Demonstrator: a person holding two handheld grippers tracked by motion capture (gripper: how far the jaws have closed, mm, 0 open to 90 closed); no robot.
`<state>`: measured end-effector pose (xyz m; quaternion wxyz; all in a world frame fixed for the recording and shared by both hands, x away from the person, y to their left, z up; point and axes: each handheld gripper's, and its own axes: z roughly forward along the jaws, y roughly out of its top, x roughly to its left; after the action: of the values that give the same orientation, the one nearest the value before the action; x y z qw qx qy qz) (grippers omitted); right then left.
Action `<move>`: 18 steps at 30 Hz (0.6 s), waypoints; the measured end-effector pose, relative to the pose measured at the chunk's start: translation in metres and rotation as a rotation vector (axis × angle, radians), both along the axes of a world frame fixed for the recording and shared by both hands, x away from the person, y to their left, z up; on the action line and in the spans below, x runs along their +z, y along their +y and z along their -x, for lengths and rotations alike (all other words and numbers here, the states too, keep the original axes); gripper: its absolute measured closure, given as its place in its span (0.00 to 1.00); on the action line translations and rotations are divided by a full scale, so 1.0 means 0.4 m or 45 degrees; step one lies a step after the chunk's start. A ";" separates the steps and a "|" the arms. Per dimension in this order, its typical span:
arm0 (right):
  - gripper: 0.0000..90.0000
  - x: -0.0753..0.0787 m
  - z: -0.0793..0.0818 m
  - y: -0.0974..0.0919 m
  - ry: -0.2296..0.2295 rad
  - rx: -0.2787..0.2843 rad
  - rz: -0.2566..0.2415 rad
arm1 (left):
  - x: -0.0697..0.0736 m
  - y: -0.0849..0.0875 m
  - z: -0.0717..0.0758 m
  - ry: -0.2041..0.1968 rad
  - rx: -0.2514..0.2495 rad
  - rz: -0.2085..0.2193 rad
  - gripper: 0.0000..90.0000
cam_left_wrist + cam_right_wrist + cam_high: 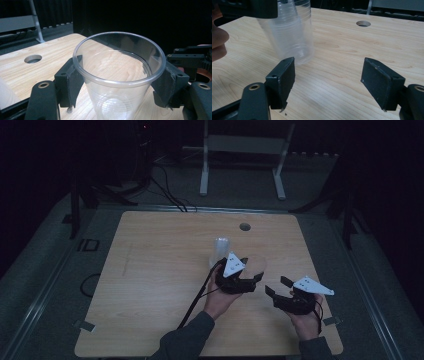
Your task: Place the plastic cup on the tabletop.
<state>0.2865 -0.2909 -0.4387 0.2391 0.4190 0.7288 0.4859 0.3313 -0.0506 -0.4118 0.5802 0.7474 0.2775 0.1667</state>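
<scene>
The left tongs [117, 82] are gripping a clear plastic cup [117, 75], the two black padded jaws pressing its wall just under the rolled rim, one on each side. The cup is standing upright on the wooden bench [160, 270], right of its middle; the hold below the rim is likely keeping the thin, ribbed wall from buckling. Through the tapered, see-through sides the pale wood grain is showing. In the right tongs' view, what seems a second cup is nesting inside the gripped one [292, 37], though this is hard to tell. The right tongs [328, 82] are resting open and empty just beside, jaws wide apart and pointing toward the cup, probably waiting to help. Behind the left tongs, another pale upright cup [221, 247] is standing. A round hole [244, 226] is sitting near the bench's far edge.
</scene>
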 end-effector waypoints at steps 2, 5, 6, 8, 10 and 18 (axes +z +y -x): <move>0.30 -0.001 0.000 0.000 0.001 0.000 0.000 | -0.004 -0.001 0.001 -0.005 0.002 0.001 0.33; 0.30 -0.002 0.000 0.000 0.003 0.000 0.000 | -0.009 0.000 0.001 -0.010 0.004 0.006 0.33; 0.30 -0.002 0.000 -0.001 0.005 -0.001 0.002 | -0.011 0.001 0.002 -0.013 0.005 0.005 0.33; 0.30 -0.003 0.001 -0.003 0.008 -0.004 -0.001 | -0.014 0.002 0.002 -0.016 0.004 0.012 0.33; 0.30 -0.003 0.001 -0.005 0.006 -0.005 -0.002 | -0.018 0.002 0.002 -0.020 0.006 0.013 0.33; 0.30 -0.003 0.002 -0.012 0.006 -0.016 -0.005 | -0.035 -0.002 0.002 -0.015 0.003 0.004 0.33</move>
<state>0.2857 -0.2957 -0.4397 0.2397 0.4252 0.7257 0.4849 0.3304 -0.0512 -0.4257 0.5829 0.7451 0.2751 0.1713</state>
